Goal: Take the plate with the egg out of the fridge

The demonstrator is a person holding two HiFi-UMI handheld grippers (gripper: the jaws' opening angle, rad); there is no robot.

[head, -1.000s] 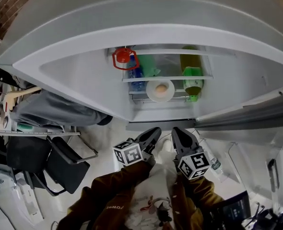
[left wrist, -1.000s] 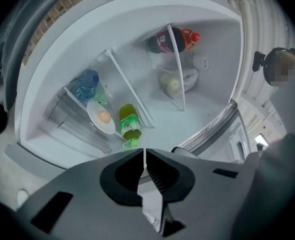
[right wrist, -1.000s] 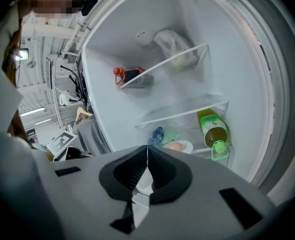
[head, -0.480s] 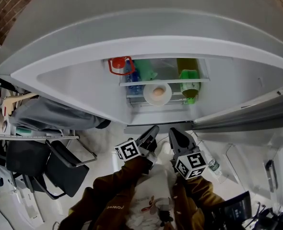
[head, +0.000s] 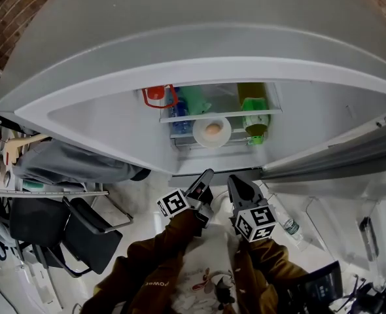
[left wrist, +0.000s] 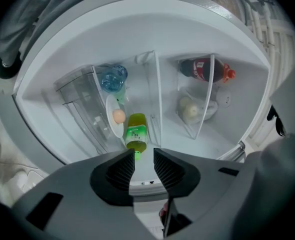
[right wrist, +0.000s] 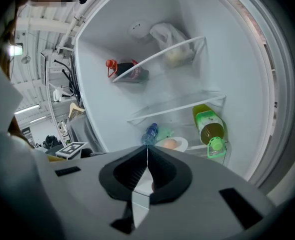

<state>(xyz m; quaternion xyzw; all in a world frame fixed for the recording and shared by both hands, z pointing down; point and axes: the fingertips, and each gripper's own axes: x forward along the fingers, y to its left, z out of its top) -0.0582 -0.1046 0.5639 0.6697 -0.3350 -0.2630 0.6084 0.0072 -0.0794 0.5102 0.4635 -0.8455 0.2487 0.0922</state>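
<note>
The fridge stands open in front of me. On its lower shelf a white plate carries a brown egg; the plate and egg also show in the left gripper view, and the plate in the right gripper view. My left gripper is outside the fridge, below the shelf; its jaws have just been opening and stand open with nothing between them. Beside it my right gripper is shut and empty.
A green bottle lies right of the plate and a blue bottle left of it. A red-capped cola bottle and a white bag sit on upper shelves. The fridge door is at right, a black chair at left.
My left gripper has rolled and edged toward the fridge. The right gripper has hardly moved. The fridge opening sits slightly higher in the head view.
</note>
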